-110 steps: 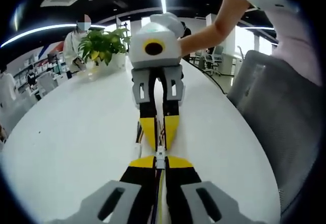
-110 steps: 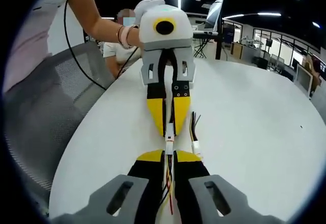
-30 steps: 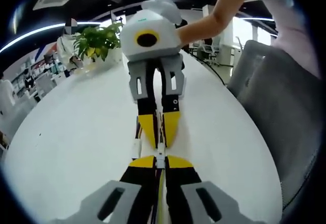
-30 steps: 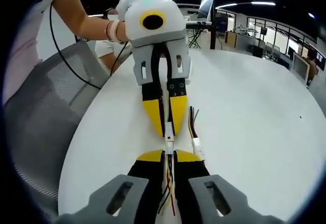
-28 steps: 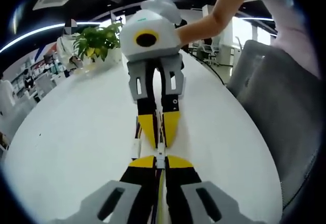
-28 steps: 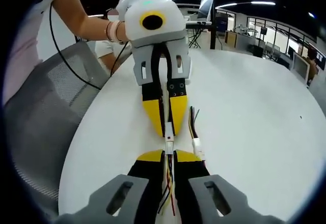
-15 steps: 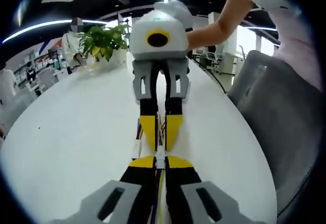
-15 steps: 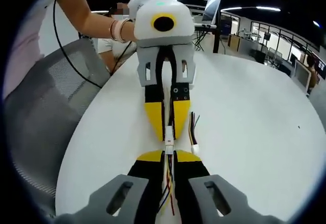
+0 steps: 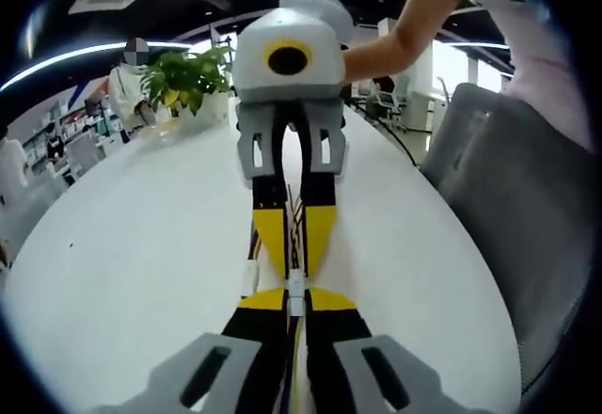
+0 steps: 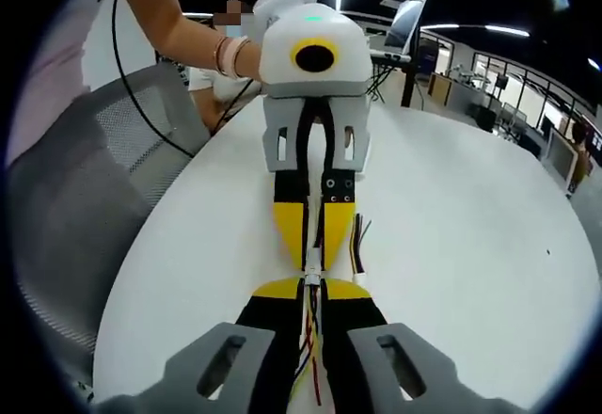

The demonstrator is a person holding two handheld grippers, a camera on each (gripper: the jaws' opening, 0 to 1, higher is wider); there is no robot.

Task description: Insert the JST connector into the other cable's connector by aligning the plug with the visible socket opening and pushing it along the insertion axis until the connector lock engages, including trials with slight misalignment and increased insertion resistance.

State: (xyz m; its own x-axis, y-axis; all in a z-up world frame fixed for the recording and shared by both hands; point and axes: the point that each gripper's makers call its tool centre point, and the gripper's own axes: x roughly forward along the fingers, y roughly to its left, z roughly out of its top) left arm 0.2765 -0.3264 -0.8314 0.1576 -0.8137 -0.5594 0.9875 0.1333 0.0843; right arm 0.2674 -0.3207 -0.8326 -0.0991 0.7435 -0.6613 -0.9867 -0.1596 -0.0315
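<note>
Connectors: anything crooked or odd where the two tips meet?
Nothing stands out. The left gripper and right gripper meet tip to tip, each shut on its cable, and the white connectors sit in line between them. A spare cable lies loose on the table beside them.

Left gripper view: left gripper (image 9: 296, 303) and right gripper (image 9: 294, 265) tip to tip over round white table (image 9: 141, 245), jaws closed on small white JST connector pair (image 9: 295, 287) between them. Spare white connector with loose wires (image 9: 250, 278) on table just left of tips. Potted green plant (image 9: 191, 80) at far edge; grey mesh chair (image 9: 513, 216) right of table.

Right gripper view: spare connector (image 10: 357, 249) right of tips.
</note>
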